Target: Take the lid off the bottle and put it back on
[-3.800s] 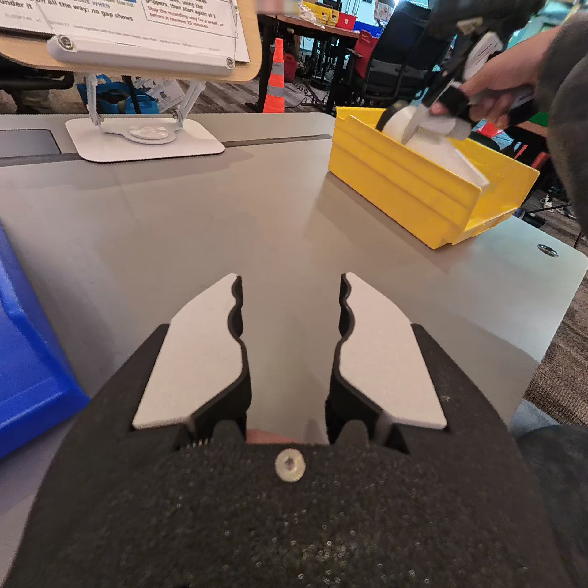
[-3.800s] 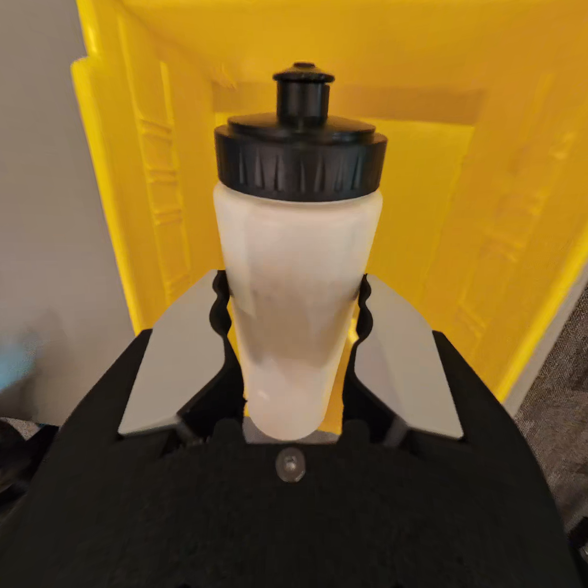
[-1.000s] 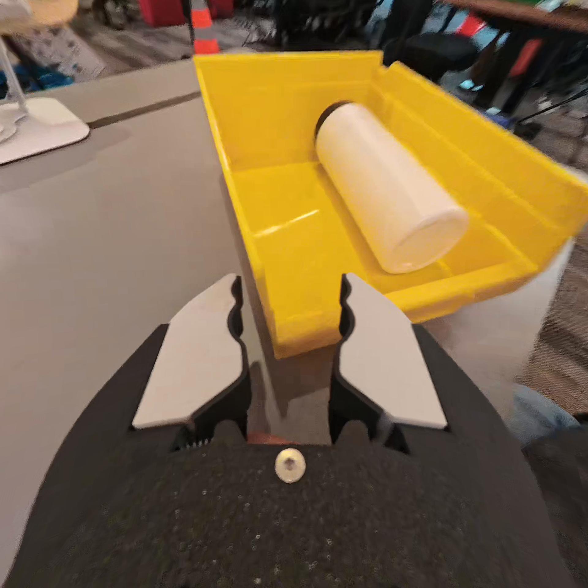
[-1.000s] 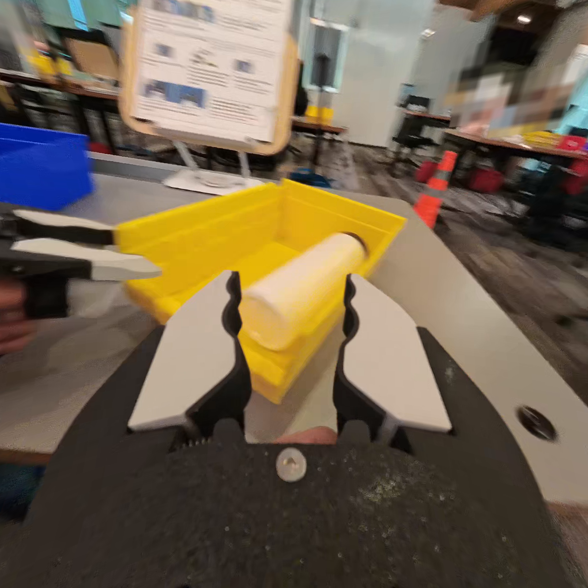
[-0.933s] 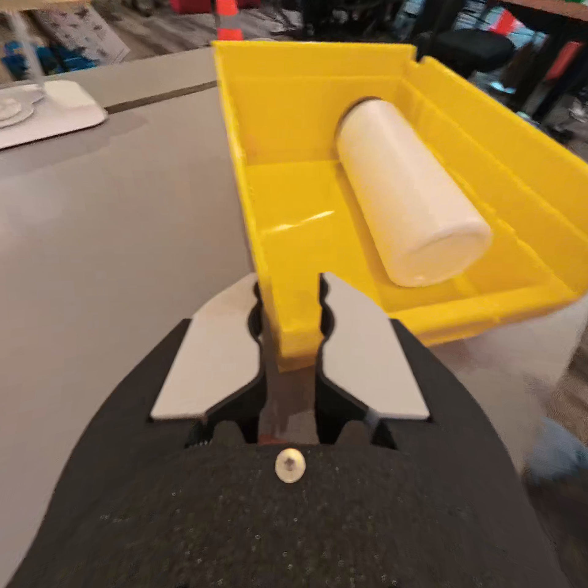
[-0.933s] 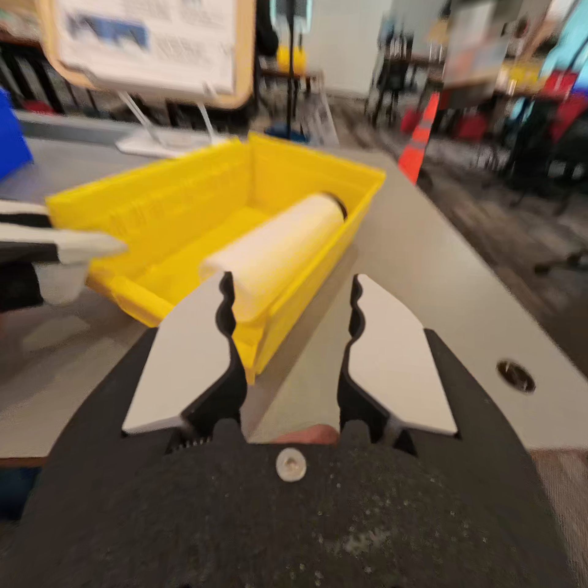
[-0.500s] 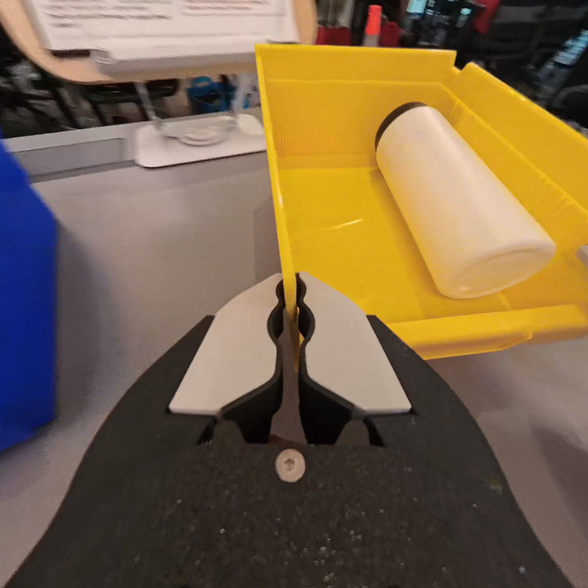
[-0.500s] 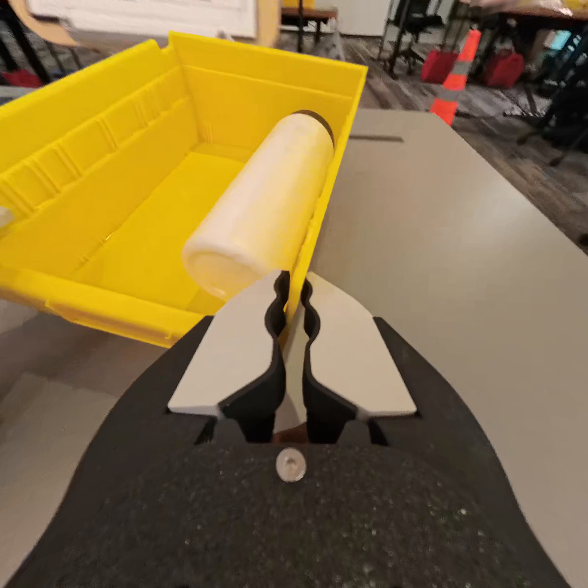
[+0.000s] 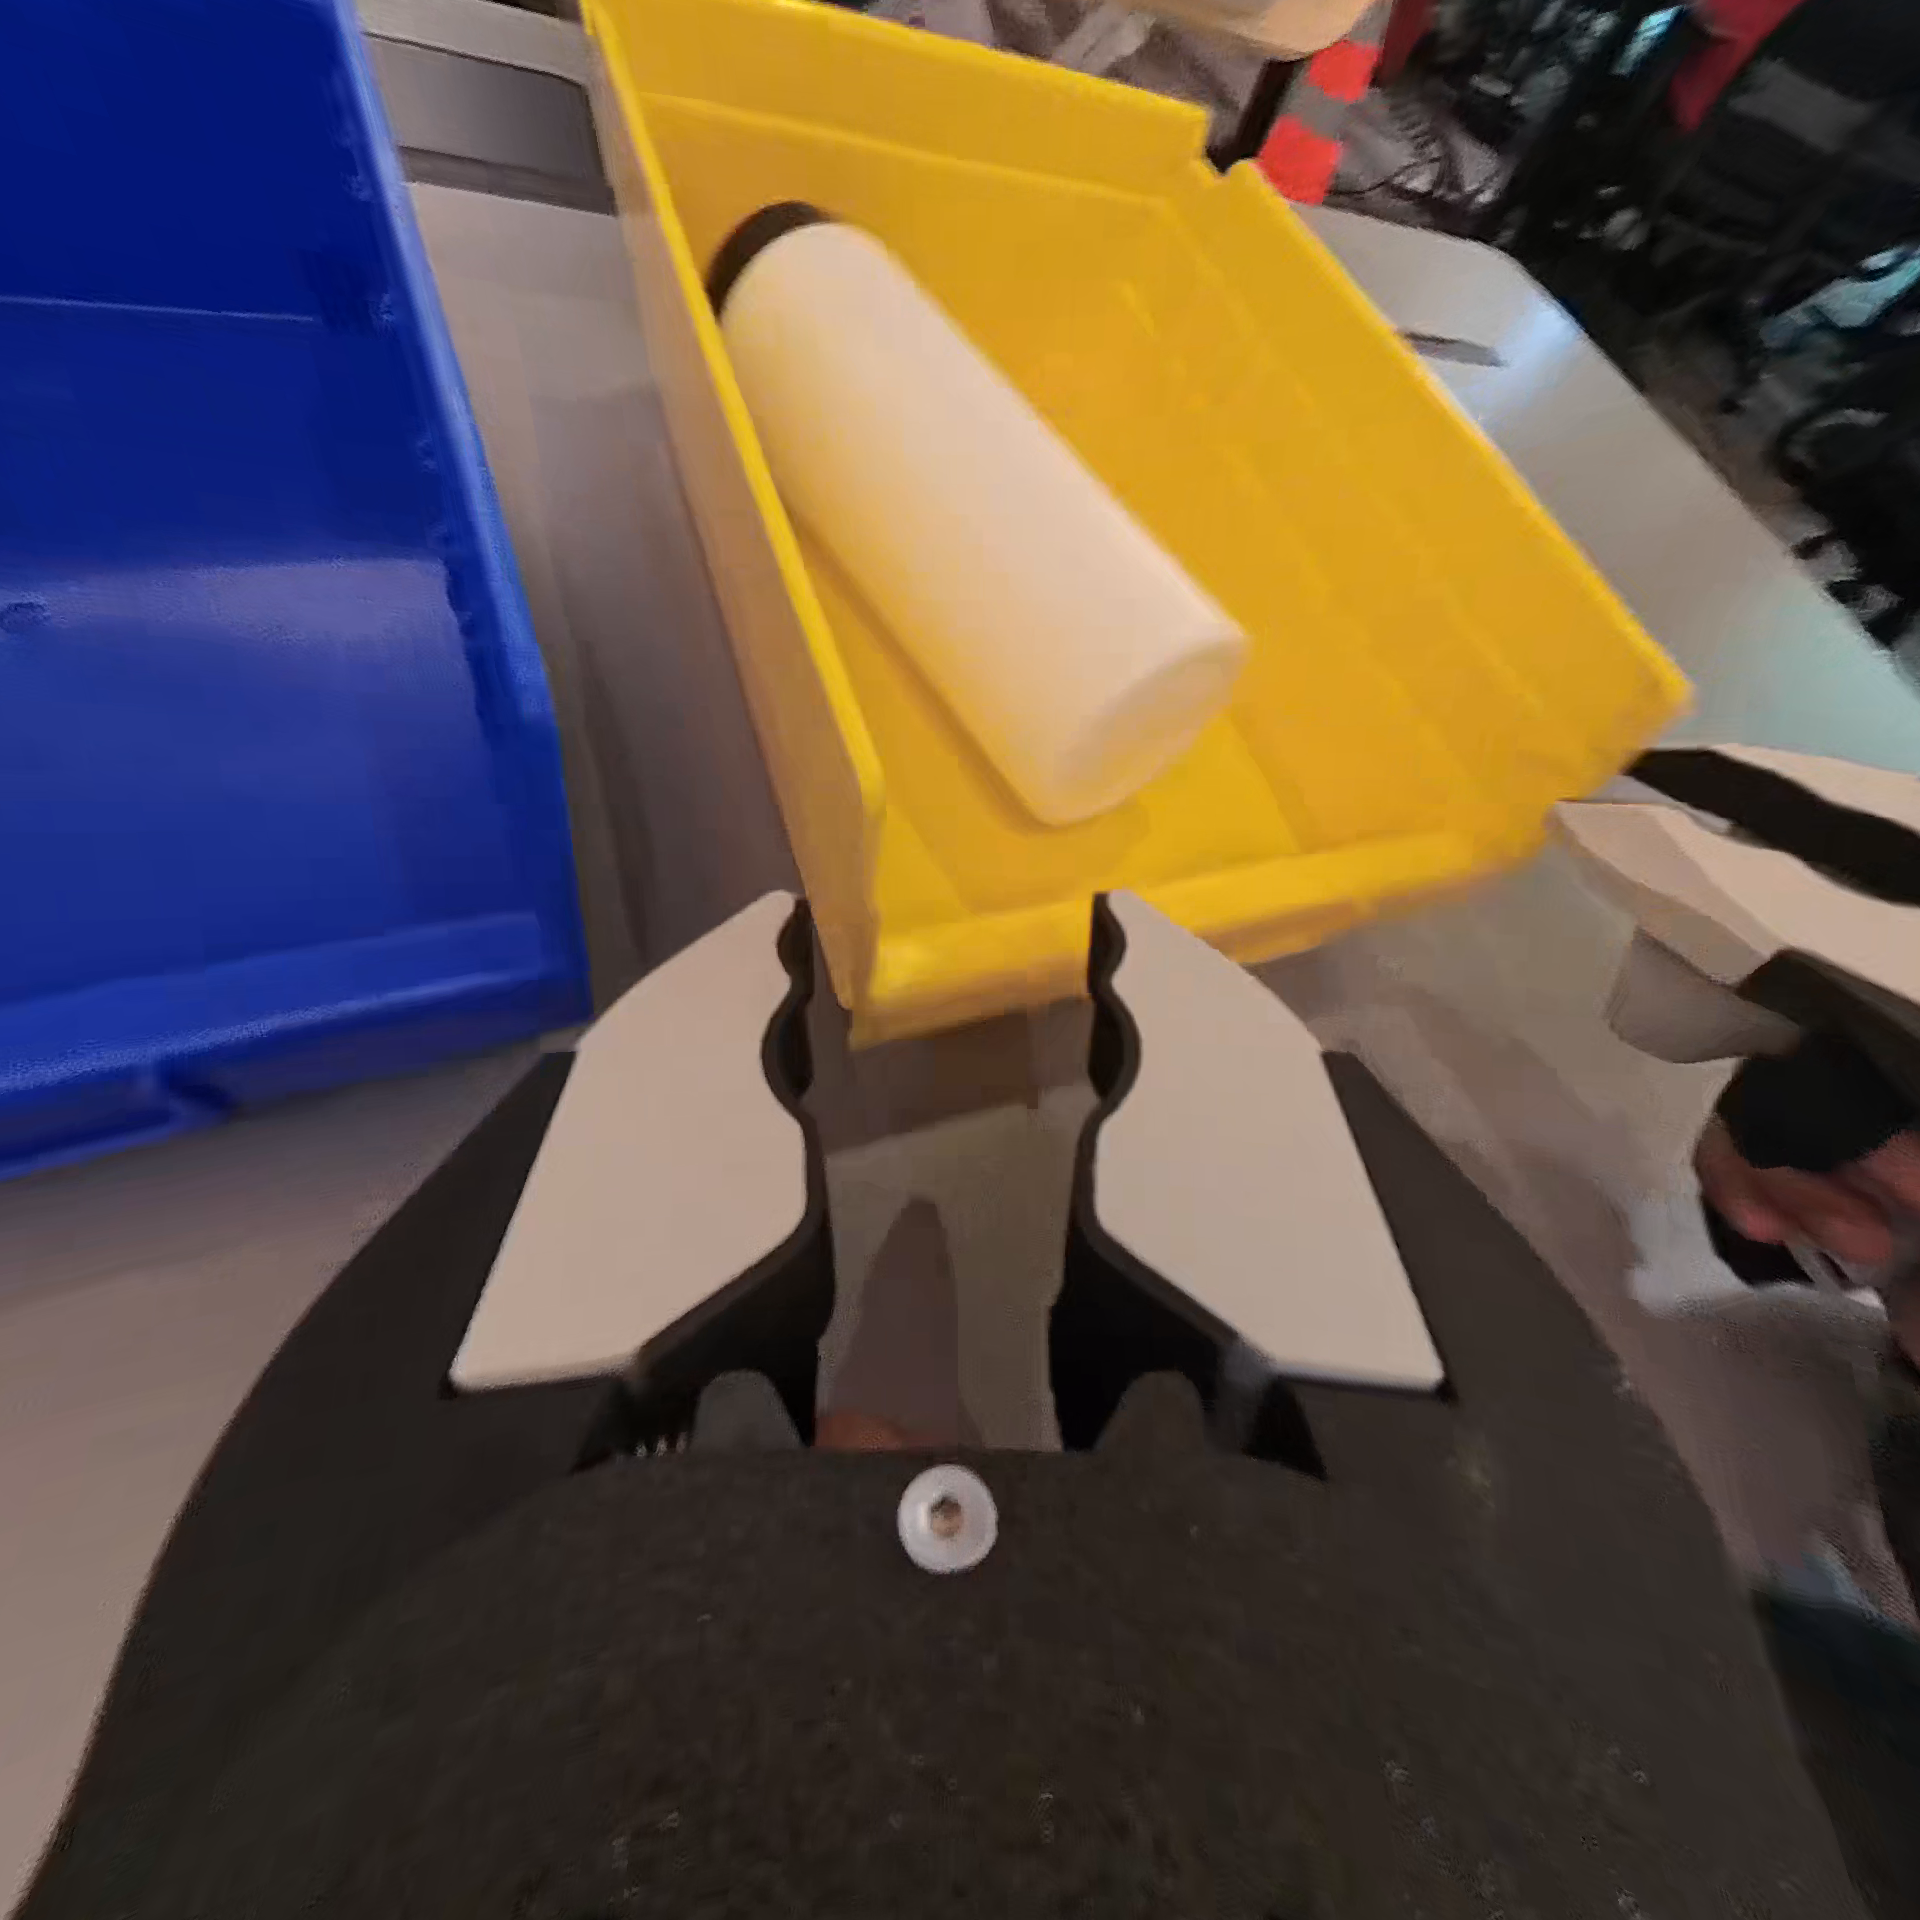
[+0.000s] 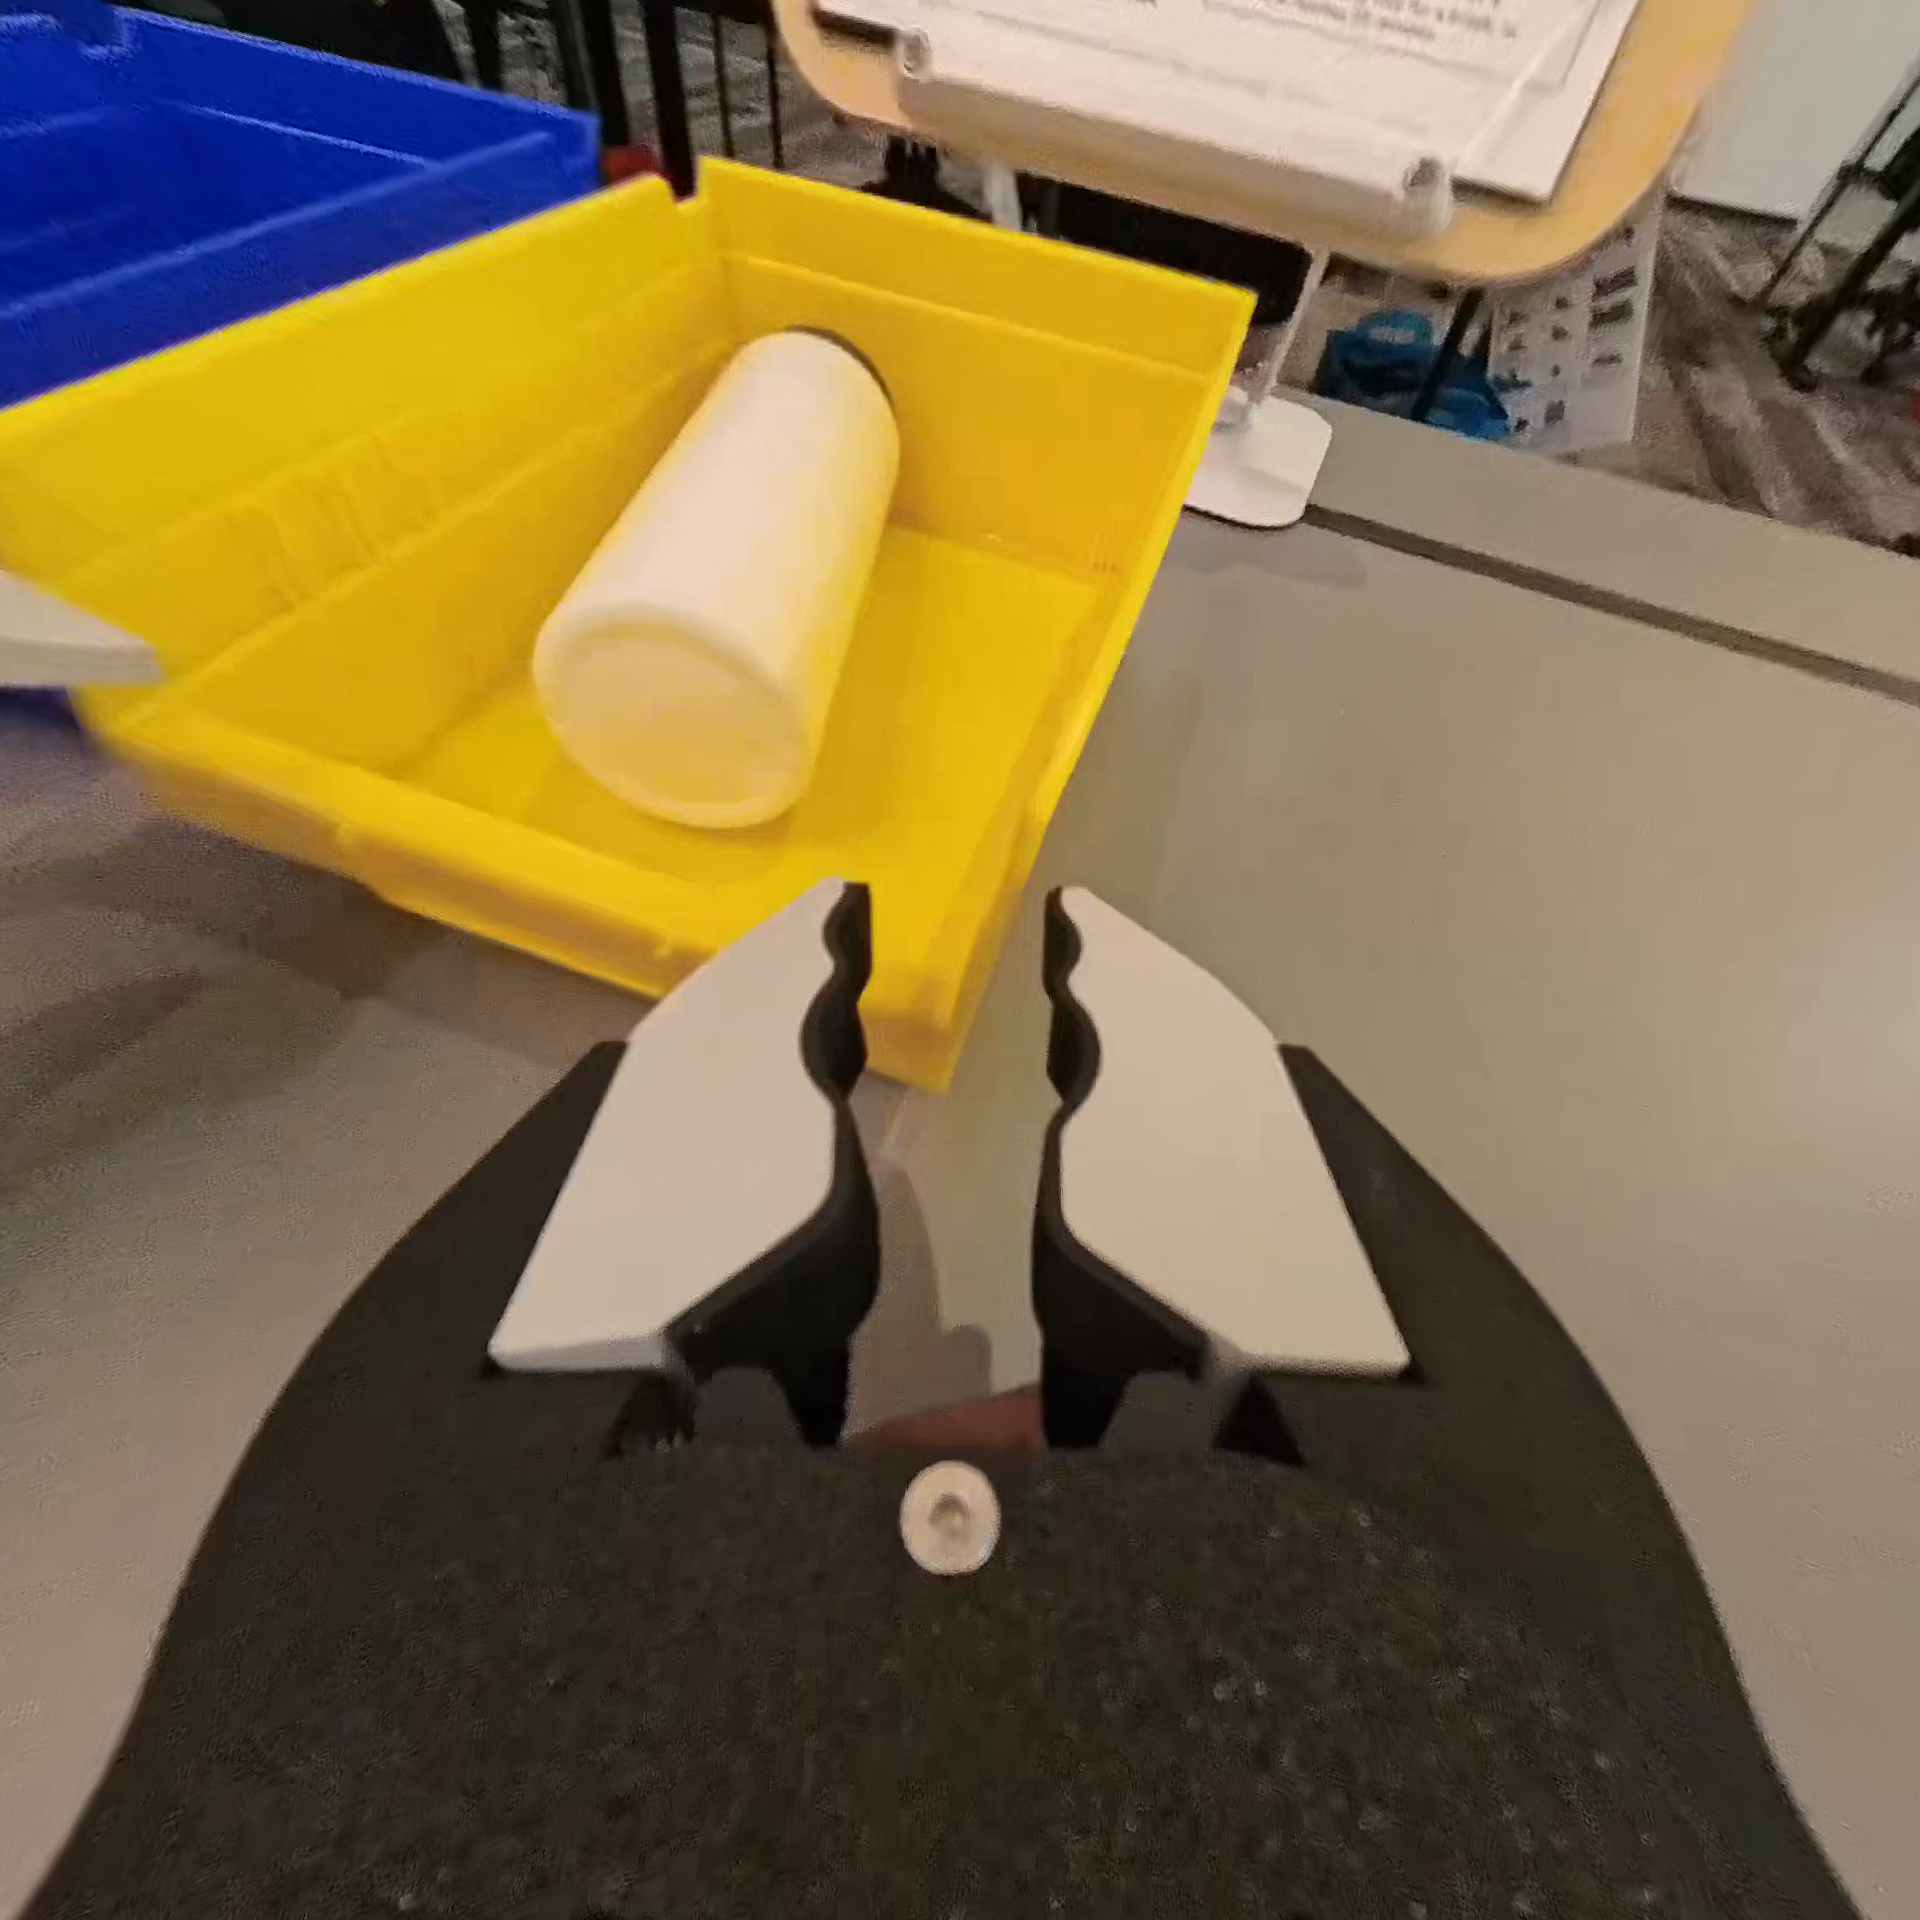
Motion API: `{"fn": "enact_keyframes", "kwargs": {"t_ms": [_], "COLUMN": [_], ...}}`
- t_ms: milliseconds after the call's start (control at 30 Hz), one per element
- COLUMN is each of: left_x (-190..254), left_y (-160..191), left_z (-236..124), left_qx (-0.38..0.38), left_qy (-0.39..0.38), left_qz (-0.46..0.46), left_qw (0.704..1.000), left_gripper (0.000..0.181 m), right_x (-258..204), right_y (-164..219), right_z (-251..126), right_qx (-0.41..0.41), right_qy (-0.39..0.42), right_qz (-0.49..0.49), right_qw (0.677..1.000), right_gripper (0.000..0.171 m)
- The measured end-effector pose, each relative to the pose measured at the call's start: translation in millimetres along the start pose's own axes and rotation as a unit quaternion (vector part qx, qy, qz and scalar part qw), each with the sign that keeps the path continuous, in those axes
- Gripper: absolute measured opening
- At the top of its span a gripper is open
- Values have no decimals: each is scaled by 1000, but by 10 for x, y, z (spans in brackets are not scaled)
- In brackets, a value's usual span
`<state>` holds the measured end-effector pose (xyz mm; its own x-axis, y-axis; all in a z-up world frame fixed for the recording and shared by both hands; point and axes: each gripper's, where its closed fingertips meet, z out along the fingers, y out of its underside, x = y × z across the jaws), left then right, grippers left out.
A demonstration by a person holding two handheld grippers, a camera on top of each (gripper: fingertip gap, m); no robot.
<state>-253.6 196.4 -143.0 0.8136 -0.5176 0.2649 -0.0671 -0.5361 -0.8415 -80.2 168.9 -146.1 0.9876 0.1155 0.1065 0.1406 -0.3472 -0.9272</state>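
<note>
1. Two claws, both empty. In the left wrist view, the left claw (image 9: 945, 935) stands partly open with nothing between its fingers, its tips at the near left corner of the yellow plastic bin (image 9: 1351, 436) on the grey bench (image 9: 156, 1299). The white cylindrical plastic bottle (image 9: 966, 520) lies on its side in that bin, ahead of the claw and slightly right, base nearest, black lid (image 9: 758, 223) at the far end against the far wall. A blue plastic bin (image 9: 229, 623) sits to the left. The right claw (image 9: 1621, 821) shows at the right edge, by the bin's near right corner.

2. In the right wrist view, the right claw (image 10: 951, 914) is partly open and holds nothing, by the bin's near right corner; the bottle lies ahead and left.

3. Risks, as I judge them: the lid is wedged against the wall, so a reach could strike the bin; the round bottle may roll or slip when pinched.
</note>
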Motion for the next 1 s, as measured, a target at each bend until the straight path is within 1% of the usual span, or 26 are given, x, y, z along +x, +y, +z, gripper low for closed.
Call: {"fn": "enact_keyframes", "kwargs": {"t_ms": [67, 133, 200, 267, 333, 367, 400, 433, 467, 500, 533, 567, 600, 667, 733, 800, 867, 933, 967, 1000], "left_x": [-41, -339, -914, -1571, -2103, -2277, -2372, -2406, -2393, -2391, -2464, -2536, -2531, -2485, -2322, -2146, -1970, -1834, -1780, -1730], "left_y": [-28, -134, -309, -428, -431, -398, -344, -297, -278, -274, -279, -265, -243, -154, -21, 125, 269, 401, 459, 507], "left_z": [-328, -674, -1004, -1228, -1252, -1170, -1029, -868, -725, -627, -599, -618, -642, -767, -905, -1065, -1239, -1437, -1535, -1626], "left_qx": [5, 15, 52, 75, 60, 43, 21, 3, -6, -5, 7, 11, 8, -3, -8, -17, -10, 1, 6, 13], "left_qy": [10, -18, -88, -170, -229, -235, -217, -185, -147, -125, -142, -170, -181, -218, -219, -217, -213, -218, -220, -219], "left_qz": [-7, -6, -11, -4, 7, 7, -5, -25, -42, -53, -59, -47, -26, -17, -24, -39, -59, -66, -66, -69], "left_qw": [1000, 1000, 995, 983, 971, 971, 976, 982, 988, 991, 988, 984, 983, 976, 975, 975, 975, 974, 973, 973], "left_gripper": [59, 68, 68, 70, 73, 76, 78, 78, 69, 44, 31, 7, 4, 2, 3, 5, 6, 6, 5, 5], "right_x": [-119, -340, -541, -753, -1005, -1131, -1263, -1385, -1489, -1586, -1678, -1763, -1844, -1961, -2100, -2258, -2346, -2306, -2241, -2189], "right_y": [-36, -25, -27, -48, -103, -121, -112, -86, -52, -19, 12, 54, 103, 170, 115, -85, -277, -344, -358, -360], "right_z": [-320, -622, -834, -940, -986, -988, -986, -978, -965, -949, -925, -881, -817, -614, -398, -220, -73, 61, 114, 134], "right_qx": [38, 70, 100, 116, 117, 106, 85, 63, 43, 28, 17, 3, -17, -60, -83, -69, -46, -42, -38, -32], "right_qy": [-31, -84, -123, -163, -221, -250, -280, -304, -320, -331, -337, -339, -335, -302, -276, -265, -245, -199, -166, -144], "right_qz": [-38, -68, -97, -107, -78, -53, -32, -19, -11, -5, -4, -9, -21, -43, -49, -19, 5, -8, -19, -24], "right_qw": [998, 992, 983, 974, 965, 961, 956, 950, 946, 943, 941, 941, 942, 950, 956, 962, 968, 979, 985, 989], "right_gripper": [33, 33, 30, 22, 22, 26, 32, 38, 43, 46, 48, 48, 49, 51, 53, 58, 62, 59, 54, 35]}}
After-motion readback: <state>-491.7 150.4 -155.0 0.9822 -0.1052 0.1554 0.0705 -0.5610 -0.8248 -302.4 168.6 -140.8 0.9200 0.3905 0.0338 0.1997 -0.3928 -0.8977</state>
